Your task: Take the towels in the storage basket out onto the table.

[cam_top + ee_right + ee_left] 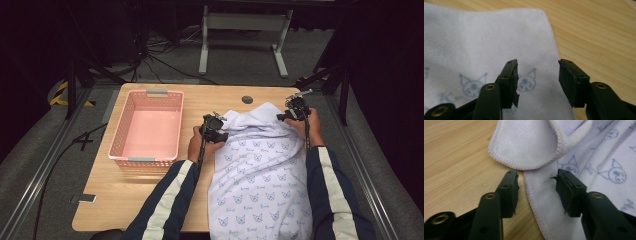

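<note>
A white towel (260, 170) printed with small blue cat faces lies on the right half of the wooden table (150, 200) and hangs over the near edge. My left gripper (221, 130) is at the towel's far left corner. In the left gripper view that gripper (536, 180) is open, with the stitched hem of the towel (531, 145) lying between the jaws, untouched, and a folded-over flap just beyond. My right gripper (285, 115) hovers at the towel's far right corner. In its own view it (537, 68) is open above the towel (486, 42), beside the hem.
A pink plastic basket (117, 131), empty, stands on the left half of the table. A dark round hole (247, 99) sits in the tabletop near the far edge. Bare wood (594, 30) lies to the right of the towel. Beyond the table are a metal frame (245, 22) and cables.
</note>
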### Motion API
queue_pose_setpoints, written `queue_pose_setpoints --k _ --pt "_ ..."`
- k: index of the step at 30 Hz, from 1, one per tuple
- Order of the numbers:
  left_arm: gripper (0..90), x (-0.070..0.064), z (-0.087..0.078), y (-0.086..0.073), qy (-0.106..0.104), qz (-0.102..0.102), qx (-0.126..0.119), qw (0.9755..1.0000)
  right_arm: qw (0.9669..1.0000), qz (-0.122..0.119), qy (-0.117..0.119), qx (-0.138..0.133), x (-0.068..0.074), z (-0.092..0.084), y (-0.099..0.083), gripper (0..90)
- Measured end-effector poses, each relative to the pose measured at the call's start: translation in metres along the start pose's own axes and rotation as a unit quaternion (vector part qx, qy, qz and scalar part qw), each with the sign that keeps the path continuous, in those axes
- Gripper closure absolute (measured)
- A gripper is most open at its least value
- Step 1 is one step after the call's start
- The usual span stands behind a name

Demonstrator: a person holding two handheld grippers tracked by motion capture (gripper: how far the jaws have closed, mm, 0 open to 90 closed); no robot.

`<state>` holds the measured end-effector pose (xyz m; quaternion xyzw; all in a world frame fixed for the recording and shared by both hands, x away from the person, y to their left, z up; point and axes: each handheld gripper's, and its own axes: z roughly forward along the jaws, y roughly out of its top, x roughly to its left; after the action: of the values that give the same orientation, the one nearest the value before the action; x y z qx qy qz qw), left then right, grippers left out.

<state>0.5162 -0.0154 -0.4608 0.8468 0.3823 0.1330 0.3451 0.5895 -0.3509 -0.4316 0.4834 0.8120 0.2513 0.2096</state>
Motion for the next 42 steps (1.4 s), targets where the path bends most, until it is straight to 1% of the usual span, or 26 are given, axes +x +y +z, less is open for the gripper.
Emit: queue_pose_setpoints --k 2,7,8,9,12,13,15,18,20,24,26,28,29,30,31,32,33,34,35,36,37,38,39,40,41,42 --pt "61.1 -0.001 -0.003 -0.001 -0.003 0.002 0.008 1.0000 0.9998 0.005 -0.014 0.014 -0.001 0.008 0.002 45.8" --pt "73.3 -0.002 -0.005 -0.002 -0.009 0.008 0.010 0.9999 0.9994 0.032 -0.012 0.008 -0.009 0.014 0.003 39.7" --pt "75.6 -0.001 -0.006 -0.003 -0.010 0.005 0.011 0.9999 0.9991 0.040 -0.011 0.014 -0.011 0.014 0.003 40.6" --pt "83.2 -0.002 -0.006 -0.005 -0.010 0.000 0.006 0.9999 0.9985 0.050 -0.010 0.019 -0.013 0.013 0.002 45.3" --pt "86.0 -0.001 -0.008 -0.006 -0.001 0.003 0.010 0.9999 0.9978 0.063 -0.011 0.017 -0.016 0.012 0.000 48.2" --pt "86.7 -0.001 -0.009 -0.007 0.003 -0.002 0.008 1.0000 0.9970 0.072 -0.023 0.015 -0.019 0.011 -0.001 49.1" --pt "86.9 0.002 -0.010 -0.009 0.006 -0.008 0.007 0.9999 0.9916 0.113 -0.062 0.014 -0.031 0.006 -0.010 49.4" --pt "87.1 0.005 -0.013 -0.011 0.007 -0.015 0.011 0.9998 0.9842 0.146 -0.099 0.017 -0.046 -0.003 -0.022 49.6" --pt "87.1 0.005 -0.014 -0.012 0.009 -0.015 0.013 0.9998 0.9801 0.166 -0.106 0.020 -0.057 -0.010 -0.032 48.9" --pt "87.1 0.003 -0.018 -0.012 0.011 -0.008 0.028 0.9995 0.9777 0.178 -0.112 0.010 -0.063 -0.014 -0.041 45.6" --pt "87.0 0.001 -0.020 -0.013 0.010 -0.012 0.034 0.9993 0.9789 0.170 -0.114 0.007 -0.062 -0.014 -0.042 43.6" --pt "85.8 -0.002 -0.021 -0.013 0.019 -0.007 0.032 0.9993 0.9819 0.162 -0.097 0.004 -0.060 -0.015 -0.040 41.4" --pt "79.5 -0.002 -0.021 -0.013 0.033 -0.006 0.030 0.9990 0.9838 0.152 -0.096 -0.002 -0.058 -0.018 -0.039 41.2" --pt "69.0 -0.002 -0.021 -0.013 0.045 -0.016 0.028 0.9985 0.9853 0.141 -0.095 -0.018 -0.055 -0.023 -0.039 42.0" --pt "63.6 -0.001 -0.022 -0.013 0.029 -0.020 0.004 0.9994 0.9871 0.135 -0.080 -0.030 -0.052 -0.029 -0.038 42.9" --pt "64.4 0.000 -0.022 -0.013 0.009 -0.021 -0.011 0.9997 0.9889 0.126 -0.068 -0.038 -0.048 -0.035 -0.037 41.8" --pt "64.1 -0.002 -0.022 -0.012 0.009 -0.019 -0.014 0.9997 0.9909 0.115 -0.055 -0.043 -0.046 -0.039 -0.038 41.6" --pt "62.6 -0.004 -0.021 -0.011 0.012 -0.008 -0.017 0.9998 0.9930 0.108 -0.016 -0.044 -0.041 -0.046 -0.039 42.5" --pt "59.6 -0.006 -0.022 -0.011 -0.006 -0.003 -0.023 0.9997 0.9952 0.090 0.001 -0.038 -0.034 -0.053 -0.042 41.6" --pt "57.6 -0.010 -0.022 -0.011 -0.012 0.002 -0.026 0.9996 0.9975 0.062 -0.014 -0.031 -0.028 -0.060 -0.045 40.6" --pt "57.0 -0.014 -0.024 -0.011 -0.017 0.014 -0.025 0.9994 0.9983 0.043 -0.007 -0.038 -0.022 -0.067 -0.050 41.0" --pt "55.8 -0.020 -0.027 -0.013 -0.033 0.026 -0.028 0.9987 0.9978 0.044 0.018 -0.046 -0.017 -0.075 -0.057 40.5" --pt "53.6 -0.025 -0.031 -0.015 -0.036 0.042 -0.029 0.9980 0.9978 0.035 0.021 -0.052 -0.011 -0.086 -0.066 40.5" --pt "53.3 -0.025 -0.031 -0.015 -0.036 0.042 -0.029 0.9980 0.9978 0.035 0.021 -0.052 -0.011 -0.086 -0.066 40.5" --pt "52.3 -0.037 -0.039 -0.021 -0.062 0.070 -0.027 0.9952 0.9956 0.035 0.034 -0.081 -0.003 -0.106 -0.085 40.0" --pt "50.8 -0.042 -0.042 -0.025 -0.072 0.085 -0.026 0.9935 0.9950 0.033 0.025 -0.091 0.001 -0.115 -0.093 40.3"
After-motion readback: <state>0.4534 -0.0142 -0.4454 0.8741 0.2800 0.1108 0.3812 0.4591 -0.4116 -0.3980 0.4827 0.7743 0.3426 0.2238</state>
